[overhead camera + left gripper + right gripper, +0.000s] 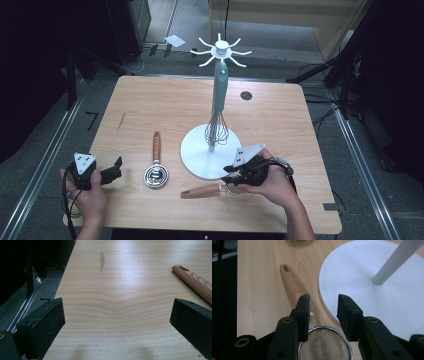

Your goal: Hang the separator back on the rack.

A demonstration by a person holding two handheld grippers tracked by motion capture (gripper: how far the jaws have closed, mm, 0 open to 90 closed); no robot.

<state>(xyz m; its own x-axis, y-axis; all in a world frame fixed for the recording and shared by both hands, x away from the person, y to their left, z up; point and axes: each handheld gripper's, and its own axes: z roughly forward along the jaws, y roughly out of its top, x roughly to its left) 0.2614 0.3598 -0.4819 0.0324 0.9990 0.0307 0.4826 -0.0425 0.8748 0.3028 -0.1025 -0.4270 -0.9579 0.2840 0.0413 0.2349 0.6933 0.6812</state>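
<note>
Right tool [322, 315] half open over lying strainer [325, 345], round mesh bowl, wooden handle, nothing gripped

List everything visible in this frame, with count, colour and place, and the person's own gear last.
table: 1, light wood, centre.
stand: 1, white, round base, pole with hooks on top, table middle.
whisk: 1, teal handle, hangs from the stand.
coil whisk: 1, wooden handle, left of the base.
strainer: 1, wooden handle, metal mesh, near edge, under the right gripper.
paper: 1, white, floor behind.
left gripper: black, open, near left corner.
right gripper: black, jaws astride the strainer neck, not clamped.
</note>
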